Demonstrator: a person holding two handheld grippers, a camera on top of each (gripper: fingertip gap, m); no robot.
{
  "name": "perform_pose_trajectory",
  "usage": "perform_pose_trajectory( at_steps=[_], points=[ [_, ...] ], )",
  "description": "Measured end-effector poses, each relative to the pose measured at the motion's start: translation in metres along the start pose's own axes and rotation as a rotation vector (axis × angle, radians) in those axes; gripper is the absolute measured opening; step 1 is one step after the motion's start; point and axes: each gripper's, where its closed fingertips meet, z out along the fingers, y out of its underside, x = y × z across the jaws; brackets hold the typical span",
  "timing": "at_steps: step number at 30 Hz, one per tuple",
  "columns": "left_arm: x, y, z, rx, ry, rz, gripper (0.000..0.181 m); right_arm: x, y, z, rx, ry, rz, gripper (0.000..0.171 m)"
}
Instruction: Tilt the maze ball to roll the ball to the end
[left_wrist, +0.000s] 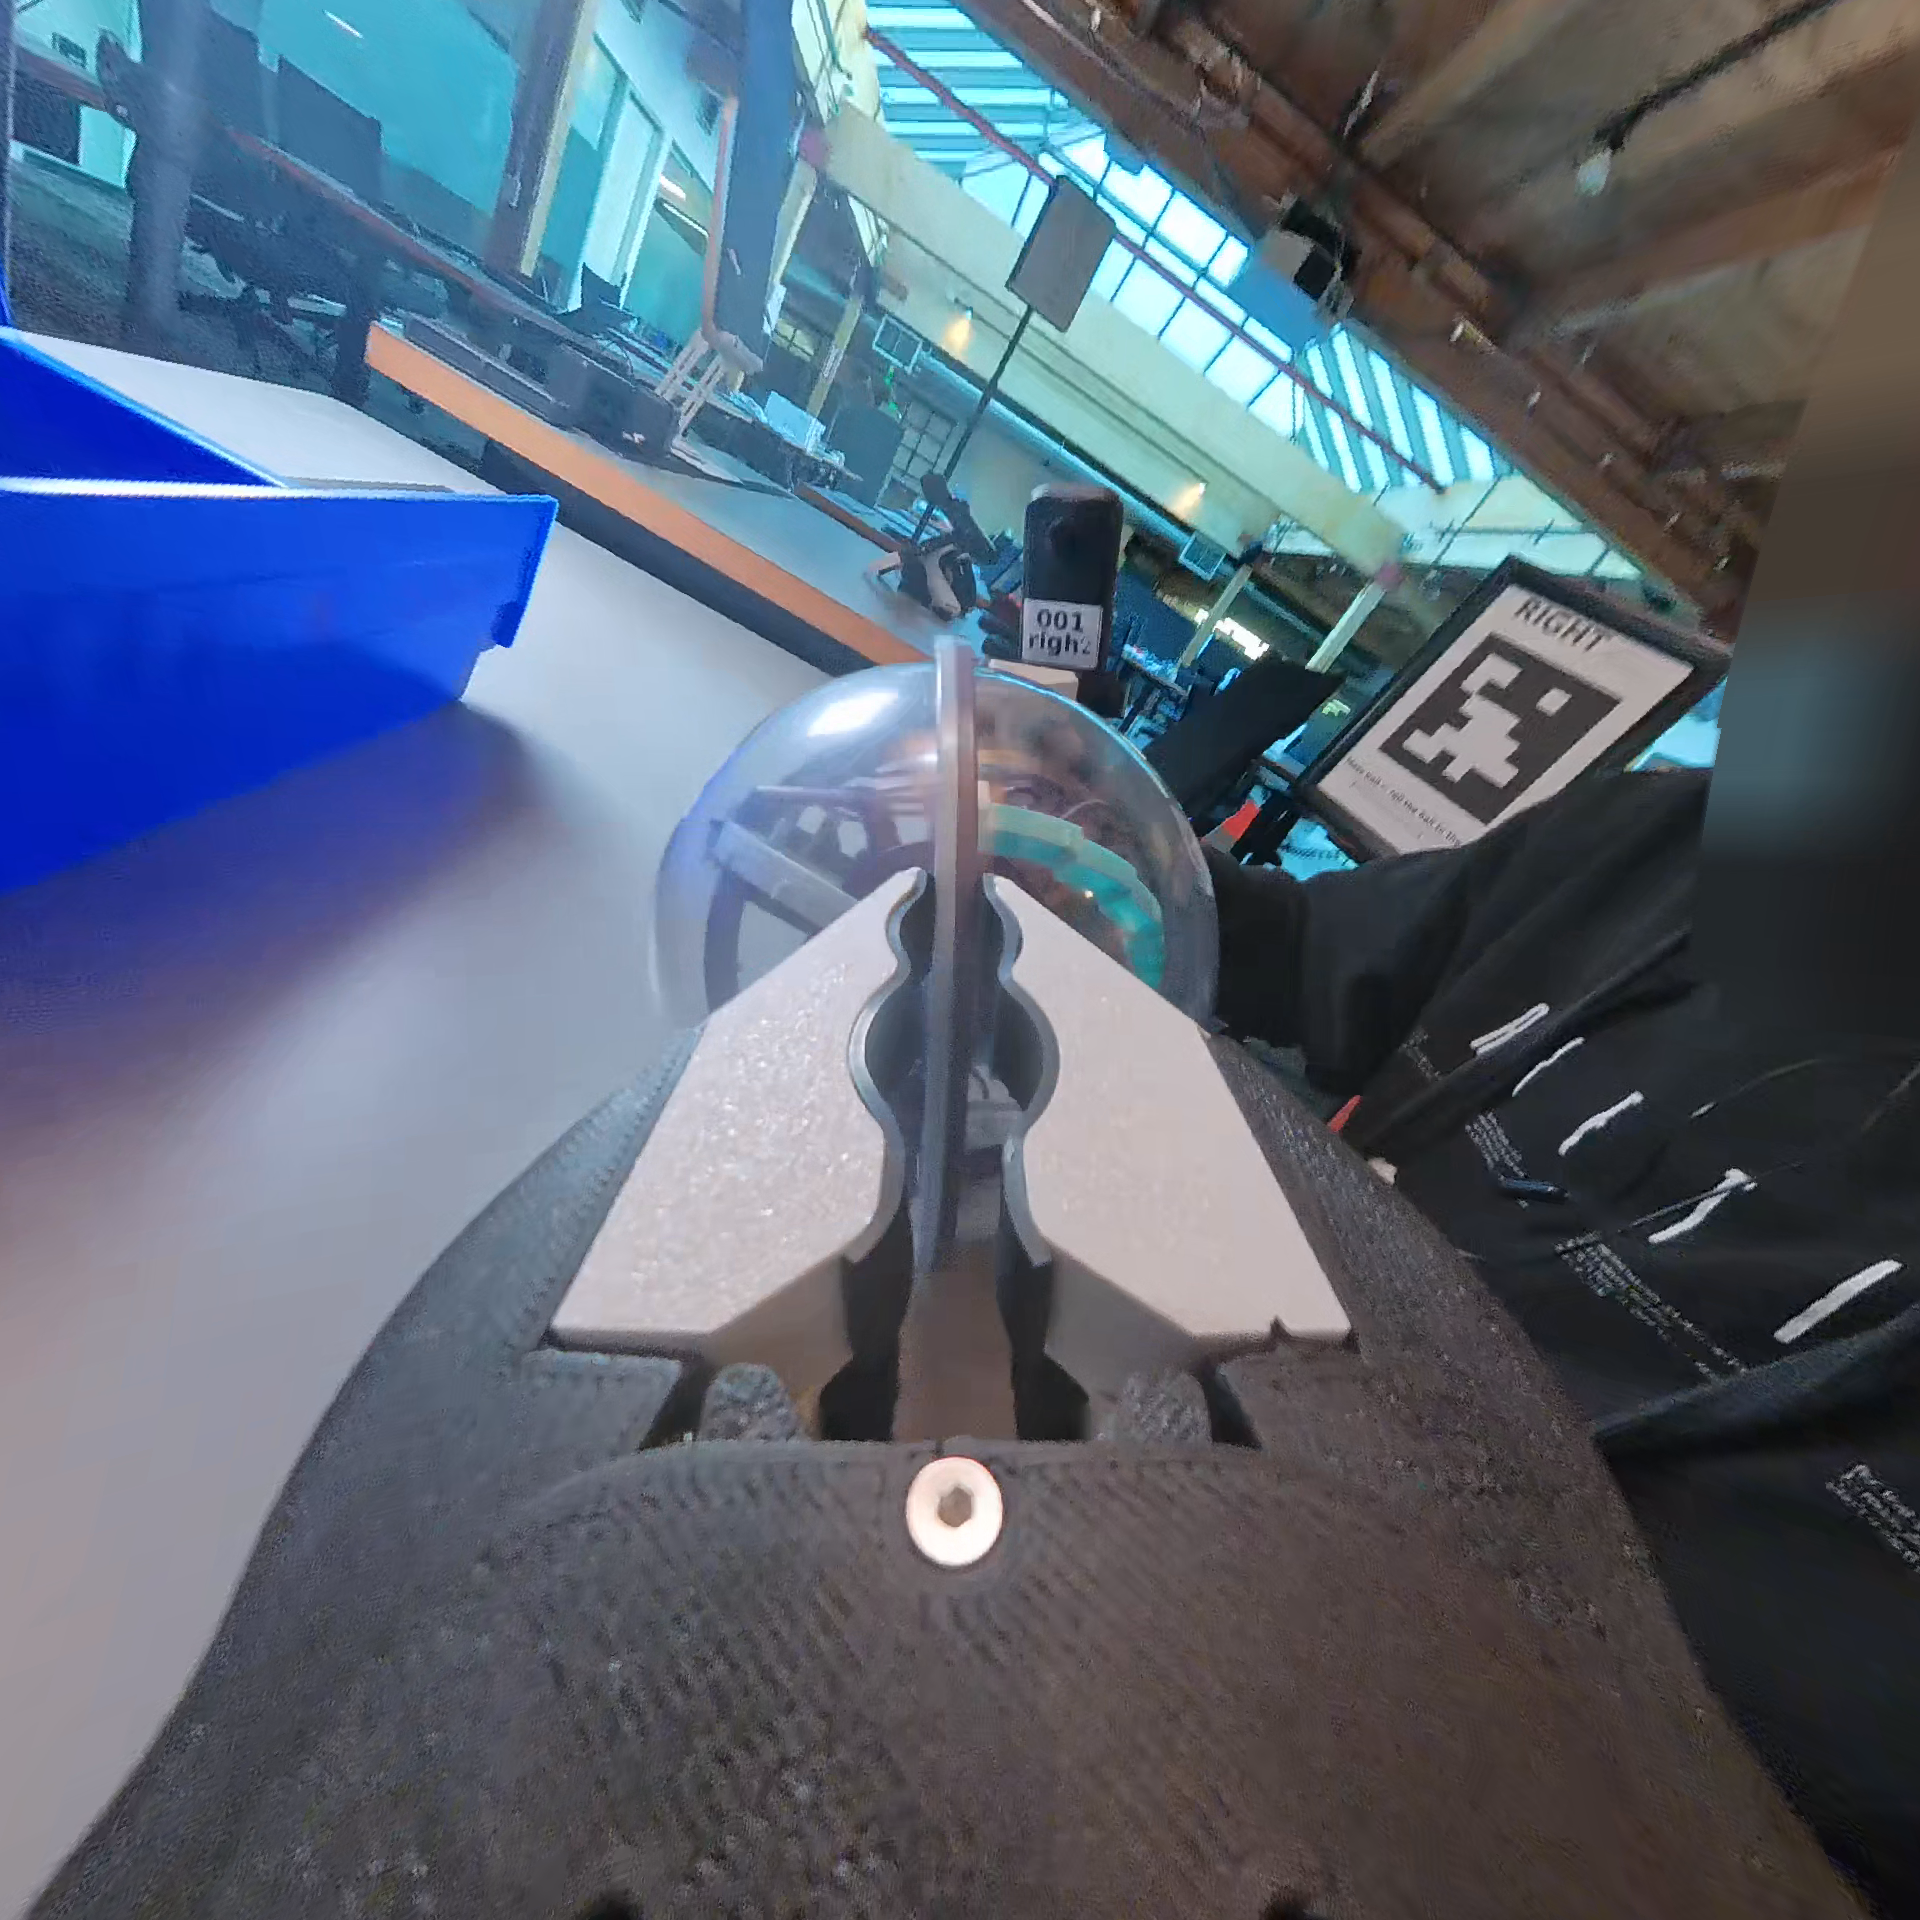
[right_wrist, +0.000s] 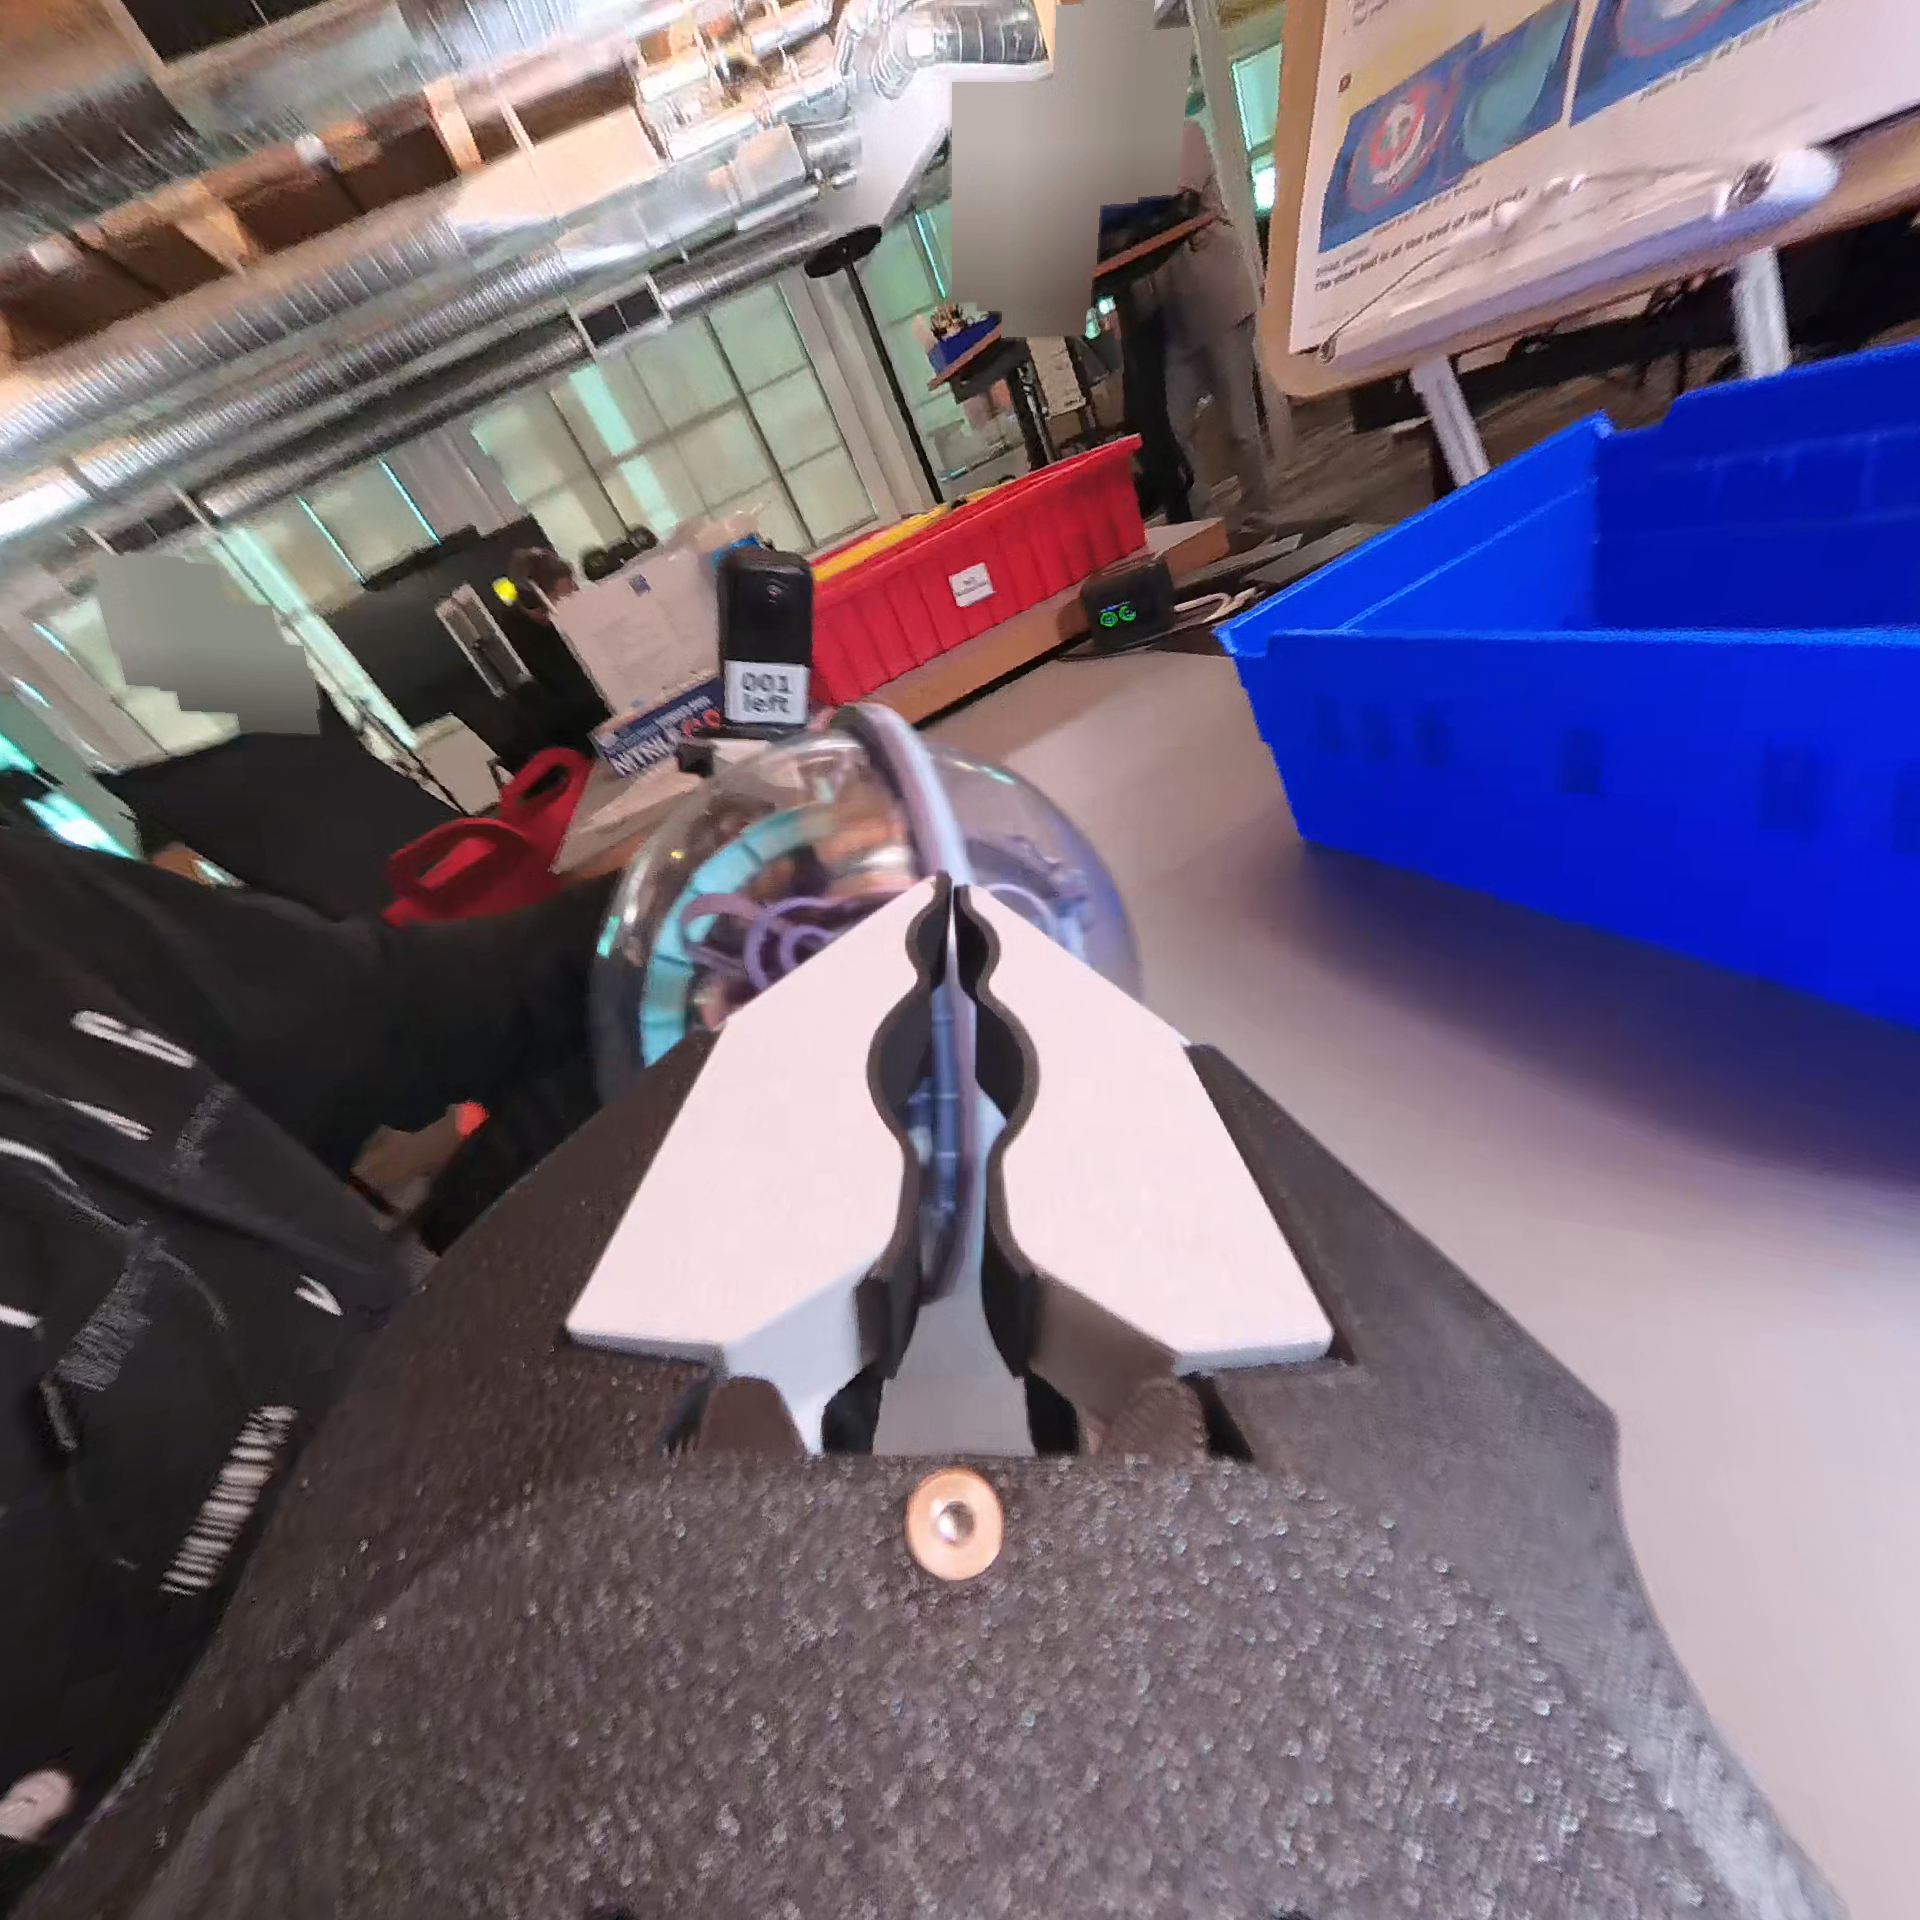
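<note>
Clearly both claws grip one clear maze ball (left_wrist: 831, 821) by its thin grey rim. The left gripper (left_wrist: 954, 894) pinches the rim edge-on, with the ball bulging just beyond its white fingers (left_wrist: 758, 1122). From the opposite side the right gripper (right_wrist: 951, 899) clamps the same rim. A blue bin (right_wrist: 1558, 748) stands on the grey table (right_wrist: 1455, 1195), apart from the ball.

Both wrist cameras look closely along their tools from opposite sides, sharing the maze ball (left_wrist: 831, 821) (right_wrist: 727, 862).
</note>
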Motion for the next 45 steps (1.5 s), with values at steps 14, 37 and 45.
perform_pose_trajectory(
  at_steps=[14,37,45],
  points=[
    [-0.015,0.005,-0.023,0.01,-0.041,0.017,0.006,-0.001,0.076,-0.001,-0.373,-0.226,0.106,0.028],
    [0.058,-0.148,-0.025,0.245,0.043,0.165,0.007,-0.055,-0.118,0.025,0.026,-0.295,-0.058,0.006],
    [0.122,-0.204,-0.022,0.338,0.104,0.484,0.006,-0.109,-0.195,0.02,0.181,-0.331,-0.367,0.006]
  ],
)
